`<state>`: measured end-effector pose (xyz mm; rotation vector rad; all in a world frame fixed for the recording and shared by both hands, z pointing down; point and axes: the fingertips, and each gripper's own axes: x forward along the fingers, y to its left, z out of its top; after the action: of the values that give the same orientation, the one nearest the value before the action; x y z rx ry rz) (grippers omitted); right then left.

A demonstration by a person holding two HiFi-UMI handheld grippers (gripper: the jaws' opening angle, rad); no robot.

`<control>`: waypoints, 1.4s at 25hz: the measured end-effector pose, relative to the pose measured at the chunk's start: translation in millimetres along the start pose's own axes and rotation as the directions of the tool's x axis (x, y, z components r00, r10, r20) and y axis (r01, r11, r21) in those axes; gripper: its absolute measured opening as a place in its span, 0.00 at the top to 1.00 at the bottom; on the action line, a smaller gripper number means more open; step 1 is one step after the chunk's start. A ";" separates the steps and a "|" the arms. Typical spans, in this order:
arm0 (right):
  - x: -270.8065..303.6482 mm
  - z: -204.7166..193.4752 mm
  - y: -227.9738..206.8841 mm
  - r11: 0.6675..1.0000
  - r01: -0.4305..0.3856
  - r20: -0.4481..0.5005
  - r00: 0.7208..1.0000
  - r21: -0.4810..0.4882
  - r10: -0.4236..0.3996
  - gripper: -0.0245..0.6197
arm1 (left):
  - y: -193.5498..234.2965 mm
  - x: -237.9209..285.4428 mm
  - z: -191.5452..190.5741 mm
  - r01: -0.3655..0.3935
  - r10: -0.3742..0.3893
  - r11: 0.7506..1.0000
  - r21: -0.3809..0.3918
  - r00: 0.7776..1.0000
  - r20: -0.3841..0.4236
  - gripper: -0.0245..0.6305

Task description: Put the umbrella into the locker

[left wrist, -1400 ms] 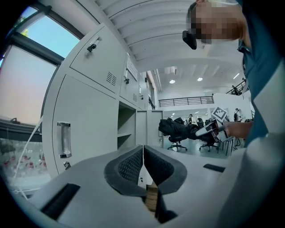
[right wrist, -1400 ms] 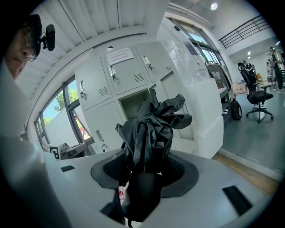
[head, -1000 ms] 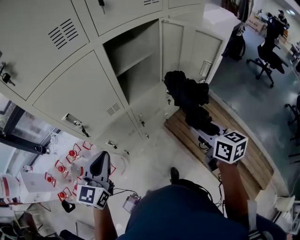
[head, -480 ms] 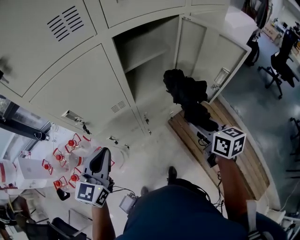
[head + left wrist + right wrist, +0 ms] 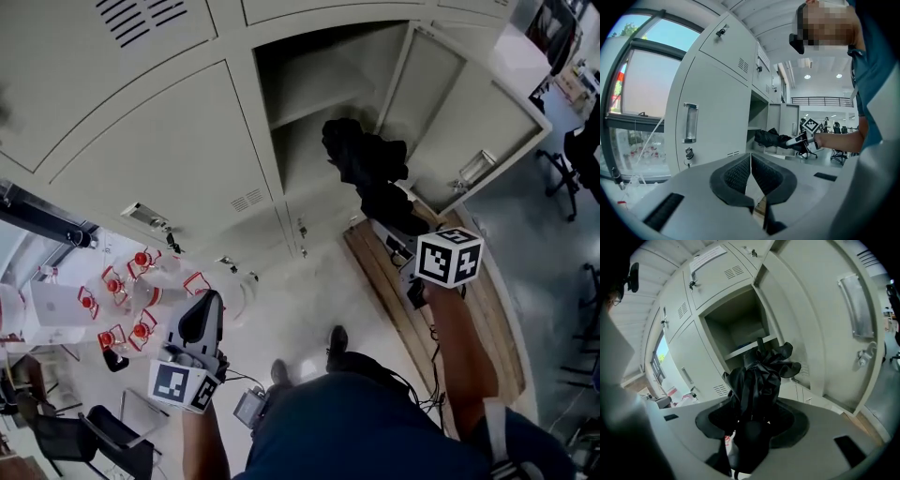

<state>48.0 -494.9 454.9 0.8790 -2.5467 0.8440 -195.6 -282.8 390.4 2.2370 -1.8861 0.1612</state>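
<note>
A folded black umbrella [image 5: 370,178] [image 5: 757,380] sticks out of my right gripper [image 5: 403,234] [image 5: 752,420], which is shut on it. Its loose tip points at the open locker compartment [image 5: 323,84] [image 5: 738,329], whose door [image 5: 459,112] [image 5: 820,324] hangs wide open to the right. The umbrella hangs in front of the opening, just below the shelf [image 5: 747,348]. My left gripper [image 5: 199,323] [image 5: 750,176] is held low at the left, its pads pressed together with nothing between them. The umbrella [image 5: 771,138] also shows far off in the left gripper view.
Closed locker doors [image 5: 159,159] fill the wall to the left of the open one. A wooden bench [image 5: 422,319] lies on the floor below the door. Red and white items [image 5: 127,300] sit on the floor at the left. The person's feet [image 5: 333,342] stand in front of the lockers.
The right gripper has carried the umbrella up and closer to the open compartment. The view has swung so the locker now sits higher and nearer. The left gripper has barely moved.
</note>
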 end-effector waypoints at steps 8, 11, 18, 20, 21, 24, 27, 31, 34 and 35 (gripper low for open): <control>62.4 7.0 -22.4 1.000 0.005 -0.036 0.999 0.004 -0.005 0.62 | 7.6 -9.8 -18.7 -0.071 0.070 0.997 -0.034 0.997 -0.016 0.93; 83.9 10.6 -26.7 1.000 0.013 -0.041 0.999 -0.008 -0.013 0.62 | 12.0 -13.6 -26.3 -0.092 0.091 0.995 -0.046 0.996 -0.023 0.93; 135.4 18.1 -35.3 0.999 0.032 -0.059 0.998 -0.041 -0.034 0.62 | 15.1 -22.2 -37.6 -0.131 0.129 0.989 -0.067 0.991 -0.029 0.93; 149.2 18.4 -38.0 0.998 0.039 -0.069 0.997 -0.055 -0.043 0.62 | 16.4 -24.4 -41.6 -0.142 0.140 0.987 -0.073 0.990 -0.032 0.93; 155.6 18.4 -39.2 0.997 0.042 -0.073 0.996 -0.061 -0.046 0.62 | 17.1 -25.3 -43.9 -0.147 0.145 0.986 -0.076 0.989 -0.034 0.93; 172.8 18.9 -42.8 0.995 0.051 -0.080 0.995 -0.081 -0.058 0.62 | 19.0 -26.5 -50.7 -0.160 0.157 0.984 -0.083 0.987 -0.041 0.93; 186.9 21.3 -44.9 0.992 0.060 -0.075 0.995 -0.108 -0.068 0.62 | 19.1 -26.7 -57.6 -0.169 0.165 0.981 -0.090 0.985 -0.050 0.93; 208.3 25.5 -45.9 0.988 0.071 -0.075 0.994 -0.139 -0.082 0.62 | 17.7 -24.3 -65.6 -0.172 0.167 0.980 -0.096 0.984 -0.059 0.93; 222.9 27.5 -46.5 0.980 0.084 -0.084 0.991 -0.179 -0.101 0.62 | 15.6 -21.9 -68.8 -0.170 0.164 0.981 -0.098 0.985 -0.061 0.93; 227.3 27.9 -46.6 0.976 0.090 -0.088 0.990 -0.197 -0.109 0.62 | 15.1 -21.3 -69.3 -0.169 0.163 0.981 -0.099 0.985 -0.061 0.93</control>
<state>-97.9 -645.2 558.7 0.8730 -2.4273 0.5847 -210.6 -248.8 454.4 1.9888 -2.0041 0.1425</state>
